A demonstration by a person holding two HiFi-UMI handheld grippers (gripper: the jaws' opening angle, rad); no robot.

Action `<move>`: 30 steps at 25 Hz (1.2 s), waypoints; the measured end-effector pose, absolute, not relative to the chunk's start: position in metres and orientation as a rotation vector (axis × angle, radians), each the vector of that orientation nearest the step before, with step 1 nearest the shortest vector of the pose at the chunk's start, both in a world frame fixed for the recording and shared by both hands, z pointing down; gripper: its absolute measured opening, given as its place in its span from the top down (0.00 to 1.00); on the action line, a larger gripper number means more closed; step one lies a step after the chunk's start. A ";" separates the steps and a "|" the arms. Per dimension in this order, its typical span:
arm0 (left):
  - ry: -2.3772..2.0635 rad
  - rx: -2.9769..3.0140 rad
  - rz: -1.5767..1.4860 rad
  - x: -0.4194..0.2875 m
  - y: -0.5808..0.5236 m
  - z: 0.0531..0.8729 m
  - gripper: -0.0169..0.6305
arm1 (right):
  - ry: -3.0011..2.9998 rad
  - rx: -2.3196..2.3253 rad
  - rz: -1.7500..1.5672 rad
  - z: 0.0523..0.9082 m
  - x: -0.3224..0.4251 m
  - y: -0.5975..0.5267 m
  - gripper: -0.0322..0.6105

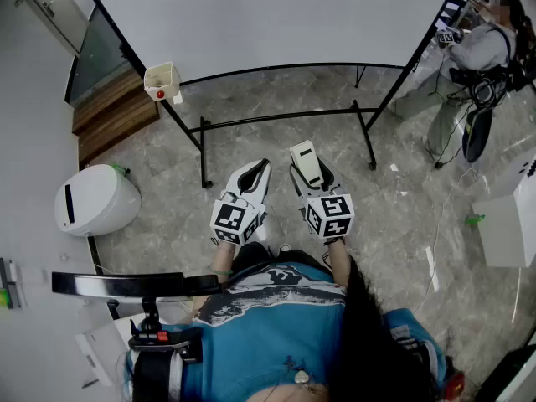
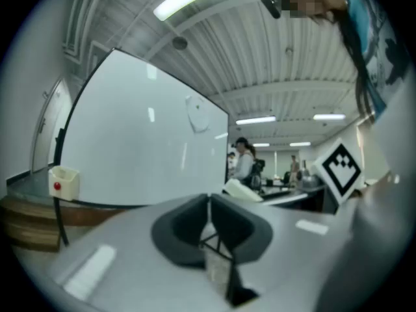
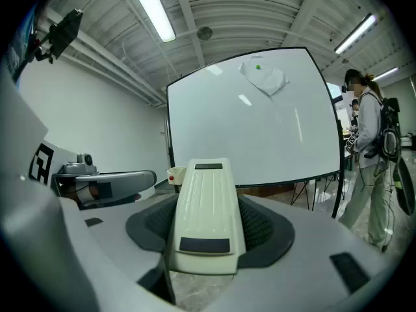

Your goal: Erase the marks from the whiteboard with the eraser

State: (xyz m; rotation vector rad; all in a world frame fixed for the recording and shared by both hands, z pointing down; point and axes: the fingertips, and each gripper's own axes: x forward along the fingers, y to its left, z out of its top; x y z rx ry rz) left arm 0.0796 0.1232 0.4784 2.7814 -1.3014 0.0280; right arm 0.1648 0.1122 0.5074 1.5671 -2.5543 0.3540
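A large whiteboard on a black frame stands ahead of me; its surface looks white with a faint smudge and a small green dot near the top. A cream eraser sits between the jaws of my right gripper, which is shut on it; the eraser points toward the board. My left gripper hangs beside it, shut with nothing in it, its dark pads pressed together. Both grippers are held low, short of the board.
A small cream box with a red dot hangs at the board's left leg. A white bin stands at left. A person stands at right beyond the board's foot. A white box sits right.
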 end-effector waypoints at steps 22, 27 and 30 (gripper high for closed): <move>-1.274 2.795 0.048 0.066 0.020 0.492 0.97 | -2.551 1.528 0.358 0.523 0.142 0.009 0.54; -1.245 2.858 0.048 0.043 -0.047 0.470 0.97 | -2.549 1.590 0.328 0.499 0.120 -0.058 0.54; -1.234 2.866 0.024 0.023 -0.085 0.463 0.97 | -2.546 1.596 0.303 0.490 0.098 -0.094 0.54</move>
